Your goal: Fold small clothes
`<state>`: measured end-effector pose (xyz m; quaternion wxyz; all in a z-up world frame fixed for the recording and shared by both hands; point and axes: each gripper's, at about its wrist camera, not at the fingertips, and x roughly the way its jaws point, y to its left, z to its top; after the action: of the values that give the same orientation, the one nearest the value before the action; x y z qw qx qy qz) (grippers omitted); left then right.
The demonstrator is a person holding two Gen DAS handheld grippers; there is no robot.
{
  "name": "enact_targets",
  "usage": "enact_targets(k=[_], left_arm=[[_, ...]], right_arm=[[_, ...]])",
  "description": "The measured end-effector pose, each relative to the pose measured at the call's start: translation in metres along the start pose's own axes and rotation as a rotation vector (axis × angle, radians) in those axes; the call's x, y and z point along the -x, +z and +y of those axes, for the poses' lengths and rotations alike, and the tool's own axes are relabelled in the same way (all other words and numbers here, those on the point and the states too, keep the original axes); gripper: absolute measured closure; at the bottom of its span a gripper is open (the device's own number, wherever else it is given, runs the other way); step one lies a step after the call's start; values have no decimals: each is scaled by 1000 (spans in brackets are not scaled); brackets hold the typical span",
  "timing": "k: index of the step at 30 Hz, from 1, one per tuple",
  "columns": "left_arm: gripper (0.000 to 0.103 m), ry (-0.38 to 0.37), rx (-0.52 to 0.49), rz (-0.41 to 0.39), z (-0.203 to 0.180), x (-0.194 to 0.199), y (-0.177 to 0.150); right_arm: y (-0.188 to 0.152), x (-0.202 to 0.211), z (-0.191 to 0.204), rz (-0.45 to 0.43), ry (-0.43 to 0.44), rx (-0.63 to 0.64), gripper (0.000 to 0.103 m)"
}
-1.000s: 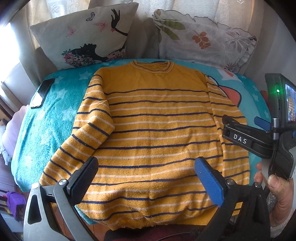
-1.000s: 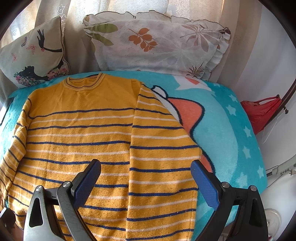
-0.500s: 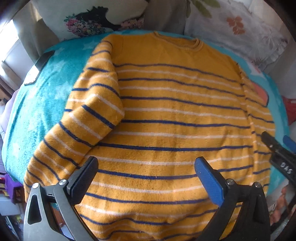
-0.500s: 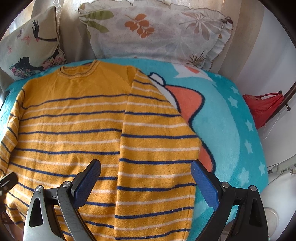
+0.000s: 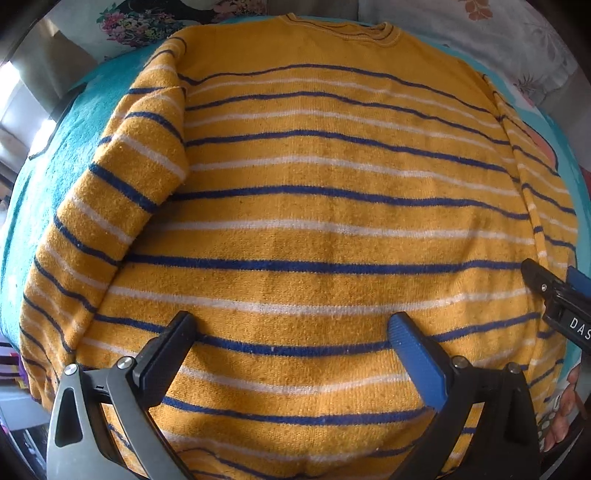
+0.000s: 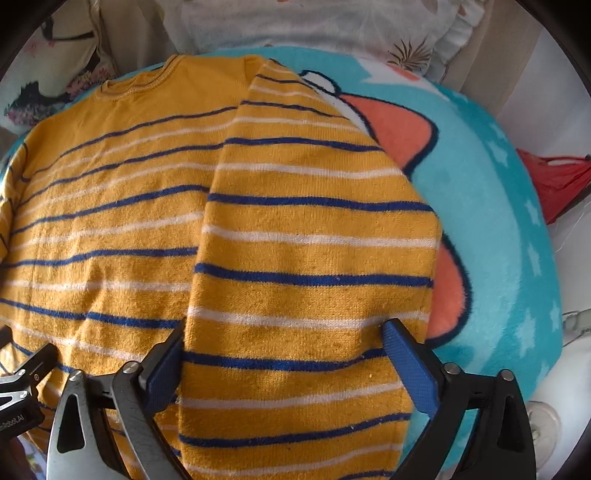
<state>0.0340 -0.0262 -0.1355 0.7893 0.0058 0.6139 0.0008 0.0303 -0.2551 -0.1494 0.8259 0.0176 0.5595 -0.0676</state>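
A yellow sweater (image 5: 314, 206) with navy and white stripes lies flat on a teal blanket, collar at the far end. Both sleeves are folded along its sides; the left sleeve (image 5: 110, 206) lies at the left, the right sleeve (image 6: 306, 236) fills the right wrist view. My left gripper (image 5: 291, 328) is open, close above the sweater's lower body. My right gripper (image 6: 282, 336) is open, its fingers spanning the right sleeve near its lower end. The right gripper also shows at the right edge of the left wrist view (image 5: 561, 299).
The teal blanket (image 6: 491, 206) with an orange cartoon print covers the bed. Two patterned pillows (image 6: 332, 26) lean at the far end. A red bag (image 6: 554, 177) hangs off the right side. A dark flat object (image 5: 55, 122) lies on the blanket's left edge.
Both grippers have moved down and forward toward the sweater, which now fills both views. Both stay open.
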Motion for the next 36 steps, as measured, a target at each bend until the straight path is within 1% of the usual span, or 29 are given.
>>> enact_targets(k=[3, 5, 10, 13, 16, 21, 36], left_arm=[[0, 3, 12, -2, 1, -1, 1], [0, 2, 22, -2, 0, -4, 1], [0, 3, 29, -8, 2, -5, -1], [0, 5, 35, -10, 3, -4, -5], [0, 8, 47, -10, 5, -2, -9], [0, 7, 49, -17, 7, 0, -13], [0, 8, 47, -16, 7, 2, -13]], right_arm=[[3, -5, -6, 9, 48, -24, 0], [5, -7, -9, 3, 61, -26, 0], [4, -8, -11, -37, 67, -20, 0], [5, -9, -13, -45, 69, -28, 0], [-6, -5, -11, -51, 67, -32, 0], [-7, -2, -8, -62, 63, -36, 0], [-11, 1, -7, -80, 51, -50, 0]])
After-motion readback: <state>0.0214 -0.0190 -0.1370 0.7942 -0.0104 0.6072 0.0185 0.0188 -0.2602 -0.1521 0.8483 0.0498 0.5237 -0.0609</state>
